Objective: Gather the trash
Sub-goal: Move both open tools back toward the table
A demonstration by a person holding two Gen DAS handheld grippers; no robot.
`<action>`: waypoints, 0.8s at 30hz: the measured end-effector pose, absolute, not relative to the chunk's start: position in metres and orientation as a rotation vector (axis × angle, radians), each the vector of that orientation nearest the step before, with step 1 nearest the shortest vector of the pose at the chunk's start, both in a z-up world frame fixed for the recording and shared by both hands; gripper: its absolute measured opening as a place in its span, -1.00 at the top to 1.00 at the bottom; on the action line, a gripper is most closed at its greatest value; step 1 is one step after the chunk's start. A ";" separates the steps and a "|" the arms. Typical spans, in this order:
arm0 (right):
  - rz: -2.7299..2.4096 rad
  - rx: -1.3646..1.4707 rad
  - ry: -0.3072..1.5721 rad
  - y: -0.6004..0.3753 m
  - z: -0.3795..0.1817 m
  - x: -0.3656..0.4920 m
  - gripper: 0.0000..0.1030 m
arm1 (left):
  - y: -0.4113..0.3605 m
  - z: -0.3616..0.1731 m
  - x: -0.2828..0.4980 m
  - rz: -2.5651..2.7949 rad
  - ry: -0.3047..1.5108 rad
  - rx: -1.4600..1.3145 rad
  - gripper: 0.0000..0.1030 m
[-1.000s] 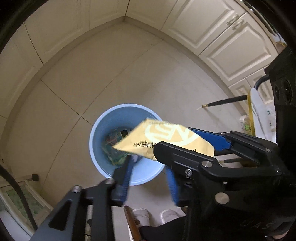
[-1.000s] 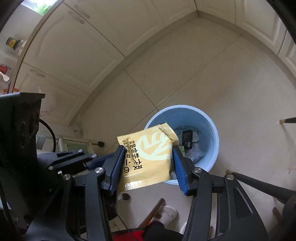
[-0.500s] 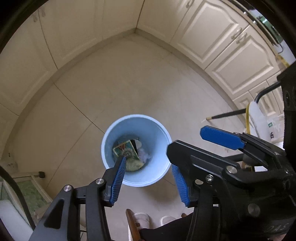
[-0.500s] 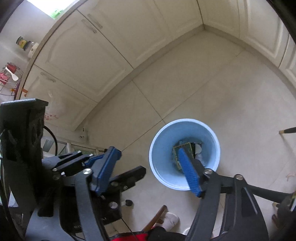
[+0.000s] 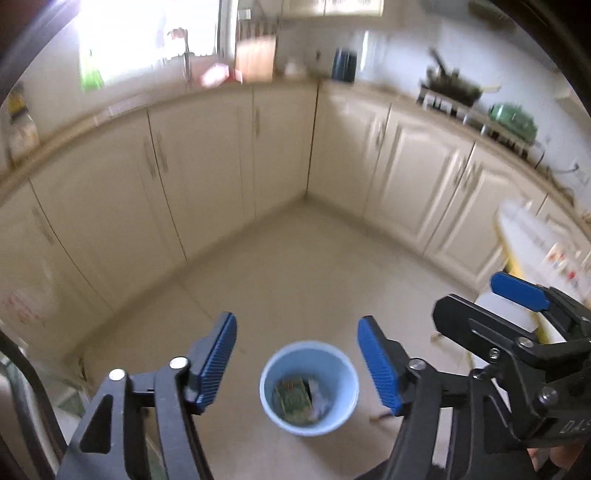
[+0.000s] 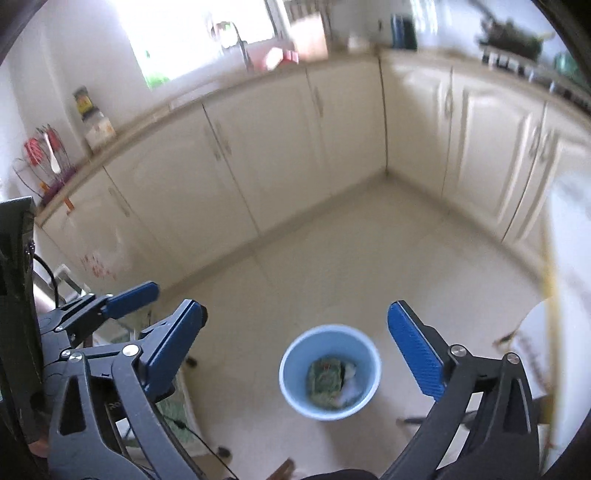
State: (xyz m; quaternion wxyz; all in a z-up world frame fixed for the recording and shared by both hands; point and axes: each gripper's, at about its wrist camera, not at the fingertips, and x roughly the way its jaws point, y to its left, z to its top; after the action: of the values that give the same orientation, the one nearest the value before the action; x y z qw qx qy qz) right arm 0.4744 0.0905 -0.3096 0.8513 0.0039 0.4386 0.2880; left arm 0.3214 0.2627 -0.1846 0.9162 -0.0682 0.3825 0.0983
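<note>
Left wrist view: left claw [image 5: 297, 362] with jaws apart and opening, nothing between the blue pads [image 5: 218, 360]. Seen through the gap, a light blue bin [image 5: 309, 387] stands on the tiled floor [image 5: 295, 266]. Inside it lies trash: a green printed wrapper [image 5: 291, 397] on the left and a pale crumpled scrap [image 5: 320, 400] to its right. The right claw [image 5: 517, 291] shows at the right edge, one blue pad raised, empty. Cream cabinets [image 5: 207, 166] line two walls and meet at a corner beyond the bin. The table [image 5: 369, 88] above them carries blurred items: a wooden block [image 5: 255, 59], a dark container [image 5: 344, 65], a rack [image 5: 450, 90]. Picture blurred overall.

Right wrist view: right claw [image 6: 295, 354], jaws very wide and opening, nothing between the pads [image 6: 415, 350]. The bin [image 6: 330, 371] sits on the floor [image 6: 351, 240] below the gap, nearer the right pad. Green wrapper [image 6: 325, 378] and white scrap [image 6: 351, 384] are inside. The left claw [image 6: 129, 295] shows at the lower left, its pad clear of anything. Cabinets [image 6: 277, 147] behind; a tap [image 6: 242, 48] under the bright window [image 6: 207, 33]; a utensil rack [image 6: 46, 162] at the left. A white object with a yellow edge [image 6: 569, 258] fills the right margin; what it is I cannot tell.
</note>
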 end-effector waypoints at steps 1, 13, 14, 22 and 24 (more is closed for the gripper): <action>0.597 0.002 0.886 0.082 -0.291 0.466 -1.00 | 0.250 -0.177 0.316 0.207 0.758 -0.131 -0.29; 0.392 -0.049 0.474 0.001 -0.123 0.356 -1.00 | 0.092 -0.098 0.225 0.209 0.333 -0.064 -0.86; 0.360 -0.054 0.453 -0.009 -0.115 0.347 -1.00 | 0.076 -0.094 0.219 0.201 0.312 -0.052 -0.88; 0.201 -0.009 0.368 -0.084 -0.083 0.298 -1.00 | 0.002 -0.115 0.171 0.070 0.235 0.023 -0.92; 0.181 -0.003 0.374 -0.101 -0.082 0.289 -1.00 | 0.003 -0.122 0.156 0.028 0.223 0.028 -0.93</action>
State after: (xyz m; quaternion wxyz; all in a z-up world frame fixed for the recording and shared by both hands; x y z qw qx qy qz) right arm 0.2887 -0.1008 -0.0820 0.9785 -0.0014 0.1856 0.0897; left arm 0.1562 0.0030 -0.1219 0.9936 0.0138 0.1114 0.0139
